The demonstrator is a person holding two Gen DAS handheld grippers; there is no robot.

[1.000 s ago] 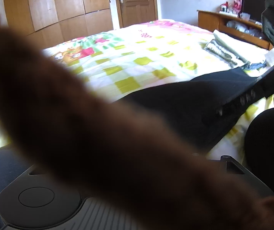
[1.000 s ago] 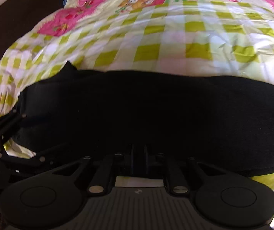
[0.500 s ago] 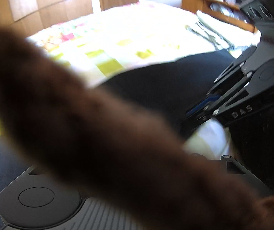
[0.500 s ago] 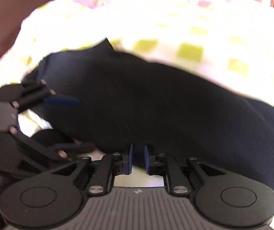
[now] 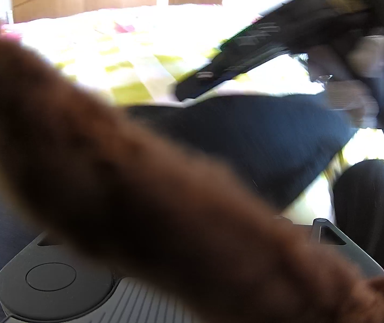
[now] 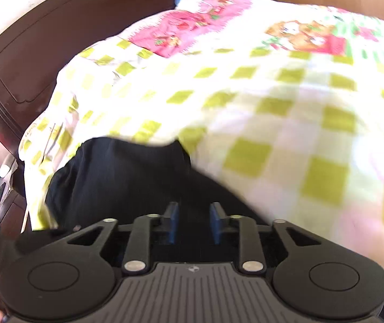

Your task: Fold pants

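The bed (image 6: pixel 286 102) was seen with the dark pants (image 6: pixel 127 177) laid along its near edge, long axis running sideways. The right claw (image 6: pixel 193 226) was held just above them, blue pads parted and empty. The left claw was hidden by a brown sleeve (image 5: pixel 127 193); its state could not be told.

Over the near-left edge of a bed covered by a yellow-green checked quilt (image 6: pixel 286 113) with pink cartoon patches, the right gripper (image 6: pixel 194 222) holds its blue-padded fingers (image 6: pixel 172 222) parted above dark navy pants (image 6: pixel 116 177), a dark wooden headboard (image 6: pixel 43 40) behind.
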